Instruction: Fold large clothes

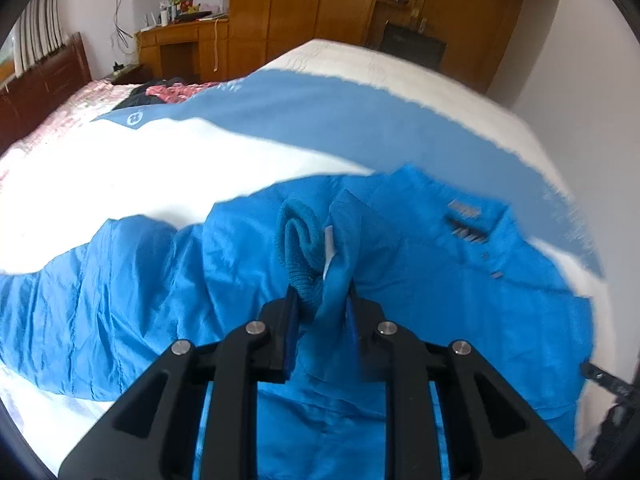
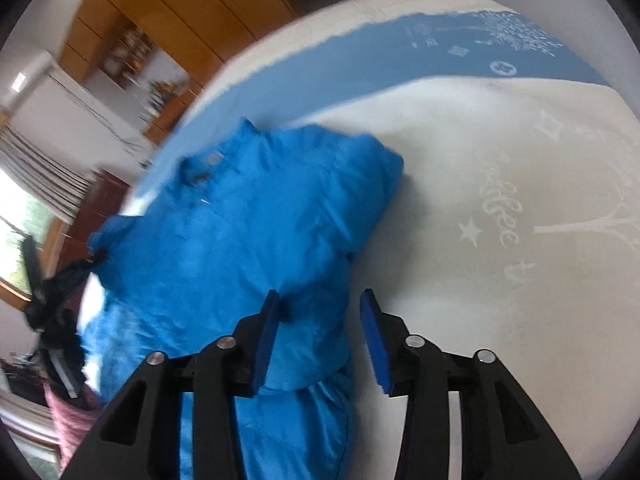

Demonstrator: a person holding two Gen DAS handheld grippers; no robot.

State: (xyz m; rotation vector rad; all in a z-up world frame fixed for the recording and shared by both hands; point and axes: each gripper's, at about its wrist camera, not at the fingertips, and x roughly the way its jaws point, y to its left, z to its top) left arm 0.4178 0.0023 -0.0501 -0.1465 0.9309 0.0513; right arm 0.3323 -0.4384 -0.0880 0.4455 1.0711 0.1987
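Note:
A bright blue padded jacket lies spread on a white bed cover. My left gripper is shut on a bunch of the jacket's fabric beside its ribbed knit cuff, which curls up just past the fingertips. In the right wrist view the jacket lies bunched on the bed cover. My right gripper hangs open over the jacket's right edge; its pads do not press the fabric. A dark shape at that view's left edge looks like the other gripper.
A blue band crosses the bed cover beyond the jacket. Dark and pink clothes are piled near the dark headboard. A wooden wardrobe and a desk stand behind the bed. White printed cover lies right of the jacket.

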